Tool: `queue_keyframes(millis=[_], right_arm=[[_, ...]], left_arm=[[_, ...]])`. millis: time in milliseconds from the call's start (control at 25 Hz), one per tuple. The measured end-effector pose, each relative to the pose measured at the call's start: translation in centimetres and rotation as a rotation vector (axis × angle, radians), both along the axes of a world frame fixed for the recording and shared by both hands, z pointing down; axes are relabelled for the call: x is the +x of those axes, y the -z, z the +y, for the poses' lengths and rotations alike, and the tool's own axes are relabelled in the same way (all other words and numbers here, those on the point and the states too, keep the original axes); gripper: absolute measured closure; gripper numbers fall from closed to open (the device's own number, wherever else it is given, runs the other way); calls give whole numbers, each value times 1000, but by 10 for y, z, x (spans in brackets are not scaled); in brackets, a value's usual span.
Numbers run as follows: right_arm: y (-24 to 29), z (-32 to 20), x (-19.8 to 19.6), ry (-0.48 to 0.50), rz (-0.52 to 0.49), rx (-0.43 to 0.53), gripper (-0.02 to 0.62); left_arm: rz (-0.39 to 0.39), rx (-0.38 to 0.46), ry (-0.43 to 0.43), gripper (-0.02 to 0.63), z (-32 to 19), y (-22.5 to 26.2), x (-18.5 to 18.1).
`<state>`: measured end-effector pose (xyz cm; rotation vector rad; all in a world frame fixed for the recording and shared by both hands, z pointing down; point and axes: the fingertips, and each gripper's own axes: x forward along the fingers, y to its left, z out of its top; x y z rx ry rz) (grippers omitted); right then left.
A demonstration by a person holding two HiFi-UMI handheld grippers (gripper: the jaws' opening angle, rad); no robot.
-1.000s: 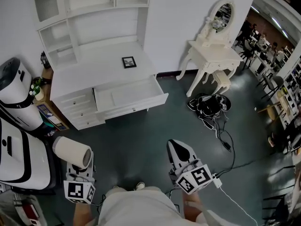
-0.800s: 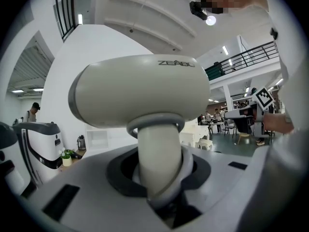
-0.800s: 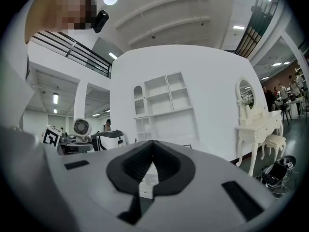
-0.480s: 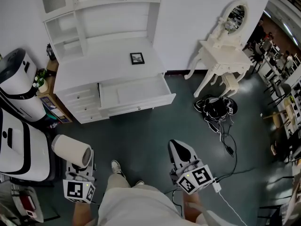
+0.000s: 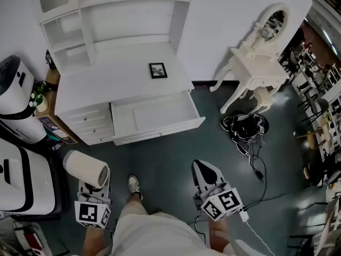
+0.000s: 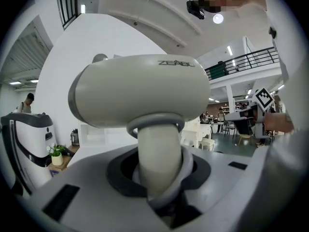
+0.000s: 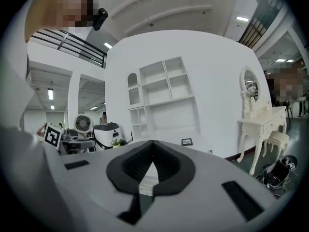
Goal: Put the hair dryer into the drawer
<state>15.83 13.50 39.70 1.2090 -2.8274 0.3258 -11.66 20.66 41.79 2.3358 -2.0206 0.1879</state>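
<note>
We see one hair dryer (image 5: 85, 168), a smooth matte cream piece with a fat cylindrical barrel, a grey band round one end and a grey collar where the round handle joins; faint lettering runs along the barrel. It is low at the left, above the dark floor (image 5: 165, 159) and well apart from the drawer (image 5: 154, 113). The left gripper (image 5: 95, 188) holds it, its fingers part-way closed round the handle so the barrel stands above them and crosswise. The left gripper view shows that handle wedged in the dark padded notch of the fingers (image 6: 120, 170). The right gripper (image 5: 202, 168) is the second of the two, its fingers brought together at the tips with nothing between them, as the right gripper view (image 7: 152, 151) confirms. Ahead, the single open drawer is a shallow white box pulled out from a white painted desk, with smaller closed drawers (image 5: 90, 124) just beside it on the left. On the flat tabletop (image 5: 112, 81) lies one small dark-framed picture (image 5: 158, 70), below open shelving. To the right stands one cream vanity (image 5: 258, 68) with curved legs and an oval mirror (image 5: 274, 23), and a black tangle of cables (image 5: 245, 127) lies on the floor.
</note>
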Motion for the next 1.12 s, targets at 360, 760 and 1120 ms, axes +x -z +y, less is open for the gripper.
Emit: queue_keyframes(millis=[360, 760, 1120], right_arm=[[22, -117, -83, -70, 18, 16, 586], [21, -170, -99, -174, 46, -18, 586], [16, -216, -71, -186, 30, -33, 586]], left_arm=[[14, 13, -127, 480, -149, 9, -63], [38, -26, -267, 480, -234, 0, -70], [8, -90, -294, 480, -281, -26, -39]])
